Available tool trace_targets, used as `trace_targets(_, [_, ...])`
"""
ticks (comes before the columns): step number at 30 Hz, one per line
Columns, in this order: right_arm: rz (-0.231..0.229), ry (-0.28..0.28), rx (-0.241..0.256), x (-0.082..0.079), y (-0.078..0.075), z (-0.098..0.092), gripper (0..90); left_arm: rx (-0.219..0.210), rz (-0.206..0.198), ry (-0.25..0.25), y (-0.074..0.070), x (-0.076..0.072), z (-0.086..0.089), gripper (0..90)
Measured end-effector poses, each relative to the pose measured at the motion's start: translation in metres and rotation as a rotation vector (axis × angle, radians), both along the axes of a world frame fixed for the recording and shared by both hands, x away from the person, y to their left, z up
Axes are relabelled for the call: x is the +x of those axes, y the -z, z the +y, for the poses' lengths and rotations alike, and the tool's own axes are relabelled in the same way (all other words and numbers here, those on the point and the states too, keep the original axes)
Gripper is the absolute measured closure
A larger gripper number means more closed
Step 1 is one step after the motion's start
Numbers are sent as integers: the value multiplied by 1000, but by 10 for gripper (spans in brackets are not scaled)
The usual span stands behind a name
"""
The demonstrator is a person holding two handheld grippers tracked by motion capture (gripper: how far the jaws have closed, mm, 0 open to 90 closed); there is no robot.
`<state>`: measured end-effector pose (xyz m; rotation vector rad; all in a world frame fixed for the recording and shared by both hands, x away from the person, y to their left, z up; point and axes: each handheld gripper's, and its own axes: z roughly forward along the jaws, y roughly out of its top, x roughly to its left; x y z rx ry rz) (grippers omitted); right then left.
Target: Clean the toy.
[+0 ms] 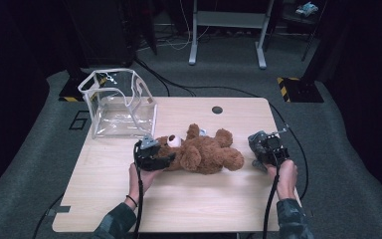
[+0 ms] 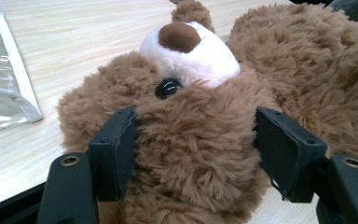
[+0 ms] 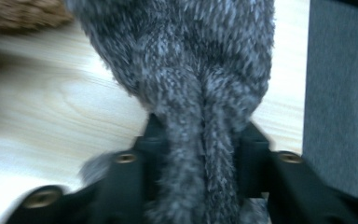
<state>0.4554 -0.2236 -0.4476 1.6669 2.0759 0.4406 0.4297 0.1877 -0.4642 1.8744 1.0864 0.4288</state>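
A brown teddy bear (image 1: 204,152) lies on its back across the middle of the wooden table (image 1: 189,199), head toward the left. My left gripper (image 1: 165,160) is at the head. In the left gripper view its two jaws press into the fur on either side of the bear's head (image 2: 191,149), just below the black eye and white muzzle. At the table's right edge, my right gripper (image 1: 264,152) is shut on a grey knitted cloth (image 3: 182,56), which rises bunched from between the jaws of the right gripper (image 3: 198,140).
A clear plastic box-shaped bag (image 1: 119,102) with white trim stands open at the back left of the table; its corner (image 2: 2,88) lies close to the bear's head. A dark round grommet (image 1: 217,109) sits near the far edge. Grey carpet (image 3: 340,93) borders the table's right edge.
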Motion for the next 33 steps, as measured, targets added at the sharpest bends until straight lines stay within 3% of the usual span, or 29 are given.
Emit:
trace_targets(2, [12,15,-4,3,4,0,435,7,-4,5,-2,0,0,321])
trace_targets(4, [22,11,19,3,4,-3,275,17,-19,5,-3,0,0,320])
trace_targets(6, [0,25,56,-2,0,-6,216,16,-23,2,-4,0,0,311])
trace_targets(9, [-28,3,110,-8,-9,-10,148,7,-18,-2,-8,-1,1,280])
trace_targets(19, [-102,-113,194,-14,-38,9,78,-14,-33,-19,-24,-4,9,227])
trace_targets(25, [-140,-179,234,-20,-51,28,75,-25,-23,-42,-24,-3,16,226])
trace_targets(30, [-166,-223,270,-29,-57,37,74,-24,-28,-20,-26,-7,12,223])
trace_targets(33, [-159,-242,291,-35,-55,44,72,-35,-31,-8,-29,-10,9,216])
